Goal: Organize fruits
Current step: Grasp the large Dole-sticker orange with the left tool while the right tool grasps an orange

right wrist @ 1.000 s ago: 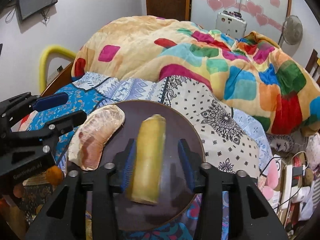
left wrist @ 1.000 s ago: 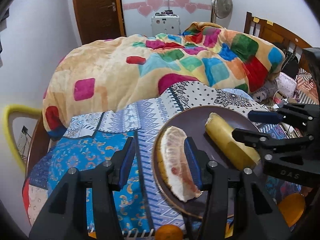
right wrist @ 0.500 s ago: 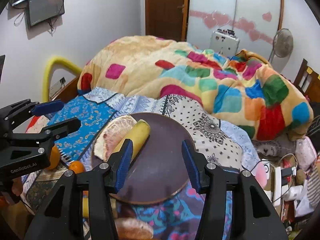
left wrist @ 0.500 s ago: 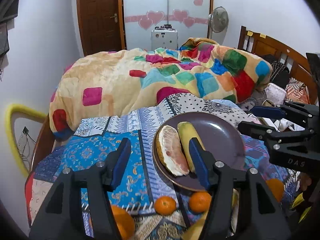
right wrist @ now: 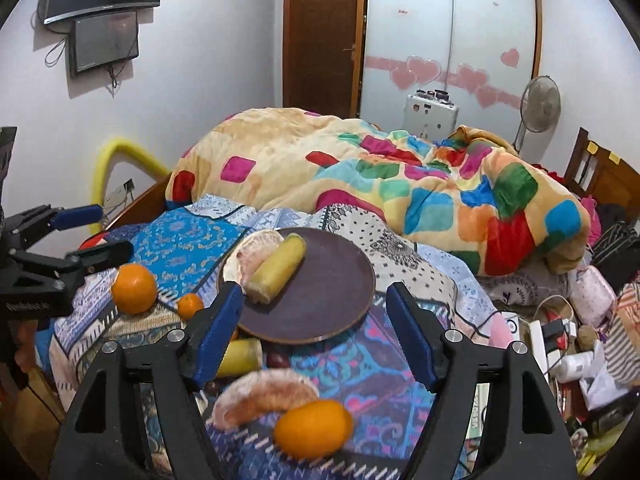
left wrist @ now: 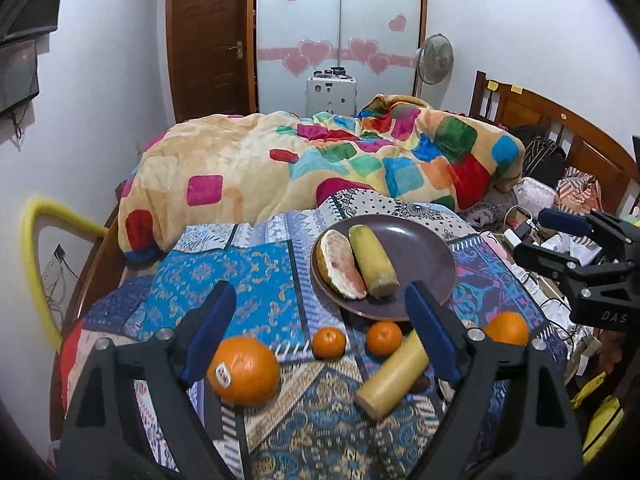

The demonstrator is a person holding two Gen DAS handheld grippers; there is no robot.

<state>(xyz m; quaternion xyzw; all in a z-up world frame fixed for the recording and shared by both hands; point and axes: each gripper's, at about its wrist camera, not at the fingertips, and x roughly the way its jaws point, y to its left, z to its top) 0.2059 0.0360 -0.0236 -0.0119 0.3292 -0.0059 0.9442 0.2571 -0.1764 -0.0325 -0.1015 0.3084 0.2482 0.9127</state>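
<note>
A dark round plate [left wrist: 426, 256] [right wrist: 332, 292] lies on the patterned cloth and holds a pomelo wedge [left wrist: 340, 268] [right wrist: 250, 254] and a yellow banana piece [left wrist: 372, 258] [right wrist: 278, 270], side by side. In front of the plate lie a large orange [left wrist: 244, 372] [right wrist: 134, 288], two small tangerines [left wrist: 329, 343], another orange [left wrist: 506, 328] [right wrist: 312, 428], a second banana piece [left wrist: 394, 376] [right wrist: 240, 356] and a second pomelo wedge [right wrist: 264, 398]. My left gripper [left wrist: 322, 332] is open and empty above the loose fruit. My right gripper [right wrist: 314, 332] is open and empty, near the plate's front edge.
A colourful quilt [left wrist: 320, 168] is heaped on the bed behind the plate. A wooden headboard [left wrist: 552, 128] and clutter of cables and bags [right wrist: 568, 320] are on the right. A yellow padded rail [left wrist: 36, 260] stands at the left.
Both grippers have pulled back and up from the plate. The right gripper has let go of the banana piece, now beside the pomelo wedge. Loose fruit has come into view.
</note>
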